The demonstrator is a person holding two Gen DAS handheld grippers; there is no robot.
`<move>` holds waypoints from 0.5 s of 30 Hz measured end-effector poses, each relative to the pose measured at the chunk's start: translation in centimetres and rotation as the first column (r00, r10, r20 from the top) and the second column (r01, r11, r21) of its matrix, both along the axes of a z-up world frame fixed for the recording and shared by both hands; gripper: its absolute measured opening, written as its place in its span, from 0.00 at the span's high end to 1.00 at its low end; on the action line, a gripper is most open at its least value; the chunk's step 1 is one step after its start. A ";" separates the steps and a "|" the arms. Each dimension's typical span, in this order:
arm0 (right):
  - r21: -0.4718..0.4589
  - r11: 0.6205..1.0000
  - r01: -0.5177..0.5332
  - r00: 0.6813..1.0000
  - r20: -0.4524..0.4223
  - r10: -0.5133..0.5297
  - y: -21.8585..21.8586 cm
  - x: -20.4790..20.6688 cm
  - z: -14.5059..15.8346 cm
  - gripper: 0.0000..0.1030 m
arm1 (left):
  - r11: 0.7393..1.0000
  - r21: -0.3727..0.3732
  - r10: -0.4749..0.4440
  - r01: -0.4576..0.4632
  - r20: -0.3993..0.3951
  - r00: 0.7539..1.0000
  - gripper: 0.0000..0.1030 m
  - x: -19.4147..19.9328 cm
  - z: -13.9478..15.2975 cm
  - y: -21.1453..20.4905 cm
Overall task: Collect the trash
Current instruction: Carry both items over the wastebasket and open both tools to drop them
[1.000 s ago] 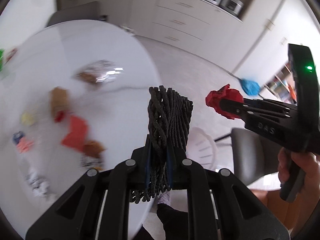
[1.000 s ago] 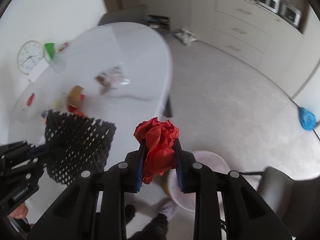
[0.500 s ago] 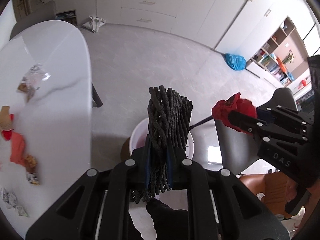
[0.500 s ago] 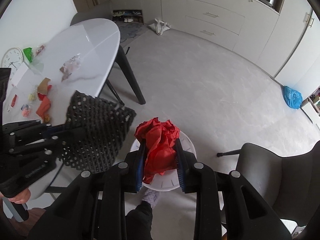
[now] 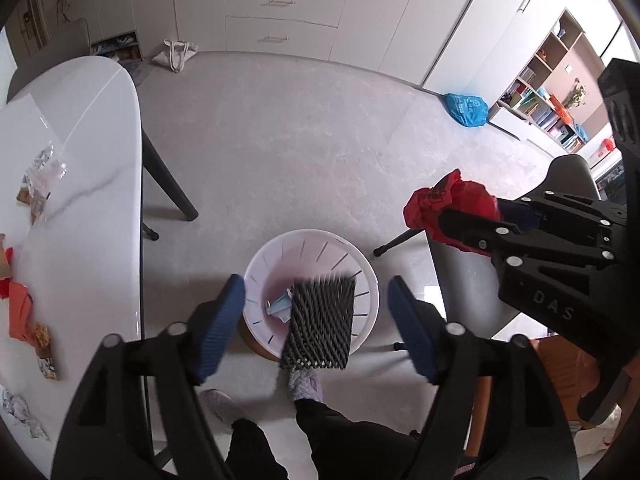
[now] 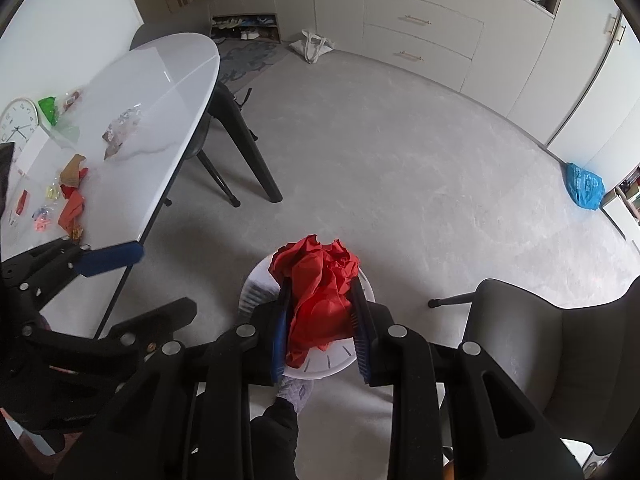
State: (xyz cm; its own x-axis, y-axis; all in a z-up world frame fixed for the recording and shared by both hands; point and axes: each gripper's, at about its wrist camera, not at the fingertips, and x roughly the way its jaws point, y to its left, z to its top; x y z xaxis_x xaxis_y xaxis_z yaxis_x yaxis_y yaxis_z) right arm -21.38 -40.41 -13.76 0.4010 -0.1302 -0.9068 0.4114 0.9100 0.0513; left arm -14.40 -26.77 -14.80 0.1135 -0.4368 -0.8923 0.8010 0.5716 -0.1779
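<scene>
Below your left gripper (image 5: 316, 306) sits the white bin (image 5: 360, 264) on the grey floor, and the black mesh (image 5: 320, 326) lies between the blue pads without touching either. Those jaws have just been opening and now stand wide, so the mesh is loose, its lower edge overlapping the bin's rim at six o'clock. Inside the bin, at nine o'clock from the mesh, a pale blue scrap (image 5: 280, 304) rests on the bottom.

Your right gripper (image 6: 322, 320) is clamped narrowly on the red wad (image 6: 320, 292), which bulges above the pads and hangs over the bin (image 6: 332, 362). From the left camera that same wad (image 5: 448, 208) shows at two o'clock from the bin, pinched at the tip of the right gripper (image 5: 472, 226).

At nine o'clock from the bin stands the white table (image 5: 96, 184), with more trash on it: a clear wrapper (image 5: 44, 168) toward the far end, an orange piece (image 5: 18, 310) and a brown wrapper (image 5: 44, 344) nearer you, and crumpled foil (image 5: 18, 410) at the near edge. A grey chair (image 6: 560, 344) stands at three o'clock from the bin, and a blue bag (image 6: 584, 186) lies on the floor well apart at two o'clock. Your feet and dark trouser legs (image 5: 332, 432) show just beside the bin at six o'clock.
</scene>
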 end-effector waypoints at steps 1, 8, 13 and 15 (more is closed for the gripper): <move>0.001 1.000 -0.001 1.000 -0.003 0.001 -0.1 0.0 -0.1 0.72 | 1.000 -0.002 0.001 -0.001 0.004 1.000 0.24 0.0 0.2 0.0; 0.030 0.999 -0.012 1.000 -0.022 0.013 0.1 0.6 -1.5 0.72 | 0.999 -0.013 0.030 -0.030 0.029 0.999 0.13 -0.2 1.7 0.5; 0.061 0.998 -0.033 0.999 -0.039 0.036 0.9 1.1 -2.9 0.72 | 0.998 -0.002 0.057 -0.057 0.047 0.997 0.12 0.0 2.4 1.9; 0.075 0.996 -0.042 0.998 -0.051 0.046 1.1 1.3 -3.5 0.72 | 0.998 -0.004 0.069 -0.069 0.050 0.996 0.11 0.1 2.7 2.3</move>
State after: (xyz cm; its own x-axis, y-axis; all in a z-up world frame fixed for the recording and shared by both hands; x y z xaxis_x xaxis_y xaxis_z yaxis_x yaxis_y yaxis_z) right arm -20.07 -39.27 -17.30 0.3568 -0.0452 -0.9331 0.3749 0.9218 0.0987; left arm -14.26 -24.43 -12.09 0.1877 -0.4284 -0.8839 0.7673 0.6258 -0.1403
